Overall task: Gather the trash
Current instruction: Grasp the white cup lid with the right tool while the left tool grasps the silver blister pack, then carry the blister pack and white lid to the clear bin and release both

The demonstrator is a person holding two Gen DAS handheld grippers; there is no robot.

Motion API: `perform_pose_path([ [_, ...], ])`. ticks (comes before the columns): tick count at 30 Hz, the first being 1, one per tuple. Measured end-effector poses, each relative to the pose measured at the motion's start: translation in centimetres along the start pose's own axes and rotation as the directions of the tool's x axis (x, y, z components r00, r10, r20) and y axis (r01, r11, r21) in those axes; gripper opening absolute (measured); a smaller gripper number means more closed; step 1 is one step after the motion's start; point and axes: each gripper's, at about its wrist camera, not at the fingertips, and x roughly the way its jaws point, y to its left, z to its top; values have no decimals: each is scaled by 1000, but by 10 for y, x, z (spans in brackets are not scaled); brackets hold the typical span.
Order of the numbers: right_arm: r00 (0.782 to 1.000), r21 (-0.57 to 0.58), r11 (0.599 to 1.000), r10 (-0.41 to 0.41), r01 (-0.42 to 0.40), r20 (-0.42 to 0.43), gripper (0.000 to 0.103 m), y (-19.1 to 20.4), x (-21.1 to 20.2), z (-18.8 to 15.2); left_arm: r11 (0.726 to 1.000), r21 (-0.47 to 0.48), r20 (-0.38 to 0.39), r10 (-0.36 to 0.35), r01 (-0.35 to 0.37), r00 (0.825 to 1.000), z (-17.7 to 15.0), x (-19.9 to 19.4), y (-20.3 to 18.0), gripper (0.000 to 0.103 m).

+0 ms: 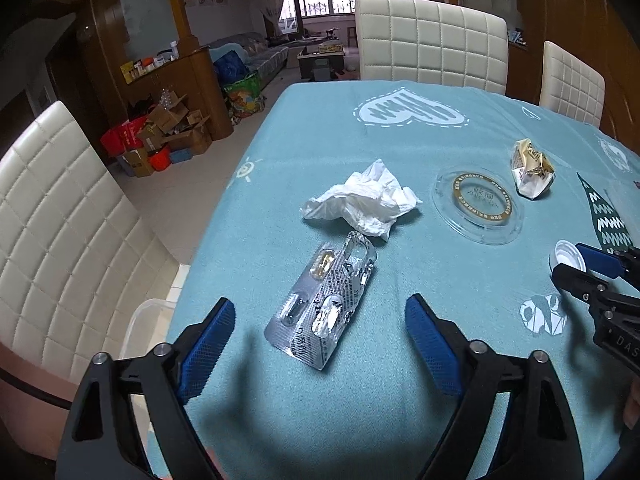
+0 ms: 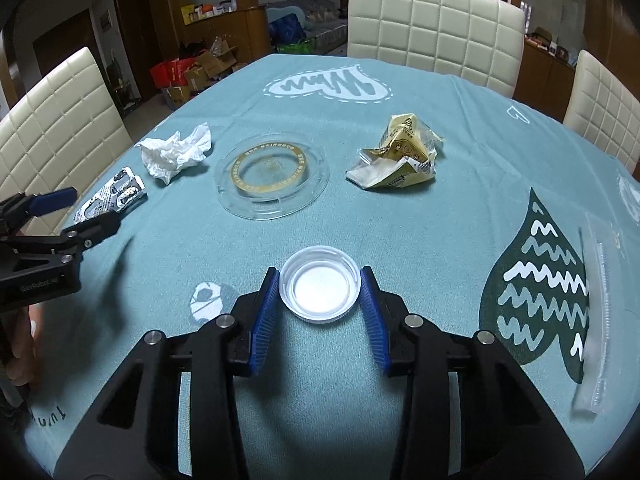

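Note:
A silver pill blister pack [image 1: 323, 303] lies on the teal tablecloth, between the tips of my open left gripper [image 1: 320, 314], which hovers just above it. A crumpled white tissue [image 1: 362, 202] lies just beyond it. A white bottle cap [image 2: 319, 289] lies open side up between the blue pads [image 2: 267, 312] of my right gripper [image 2: 319, 280], which close in on its sides; the cap rests on the cloth. A crumpled yellow wrapper [image 2: 402, 154] lies farther back. The blister pack [image 2: 114, 198] and tissue [image 2: 176, 152] also show in the right wrist view.
A clear glass dish with a gold ring [image 2: 272, 174] sits mid-table. A clear plastic strip [image 2: 596, 320] lies at the right. White padded chairs [image 1: 430, 38] stand around the table [image 1: 280, 132]. A clear plastic bin [image 1: 146, 320] sits below the left edge.

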Motion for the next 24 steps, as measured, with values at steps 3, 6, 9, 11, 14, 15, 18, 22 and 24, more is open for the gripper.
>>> perform_pose_path([
  [3, 1000, 5, 1000, 6, -6, 1, 41, -1, 0, 0, 1000, 5, -31, -10, 10, 999, -3, 7, 0, 54],
  [6, 1000, 1, 1000, 0, 0, 0, 41, 0, 0, 0, 999, 8, -38, -53, 53, 998, -4, 6, -1, 31],
  [9, 1000, 4, 1000, -2, 2, 0, 41, 0, 0, 0, 998, 20, -37, -60, 61, 998, -7, 0, -4, 25],
  [11, 1000, 0, 1000, -4, 4, 1, 41, 2, -1, -1, 998, 28, -26, -64, 64, 998, -9, -5, -5, 25],
  [14, 1000, -5, 1000, -3, 3, 4, 41, 4, -4, -3, 997, 38, -13, -66, 67, 998, -10, -13, -7, 24],
  [15, 1000, -6, 1000, -2, 2, 5, 41, 4, -6, -3, 997, 40, -10, -68, 68, 998, -10, -15, -6, 24],
  [18, 1000, -10, 1000, -3, 3, 13, 41, 7, -11, -4, 997, 47, 1, -64, 63, 998, -13, -22, -7, 24],
  [22, 1000, -16, 1000, -7, 7, 21, 41, 12, -19, -6, 997, 52, 11, -66, 65, 998, -17, -30, -6, 25],
  [24, 1000, -16, 1000, -7, 7, 24, 41, 14, -22, -7, 997, 51, 14, -66, 65, 998, -20, -35, -5, 25],
])
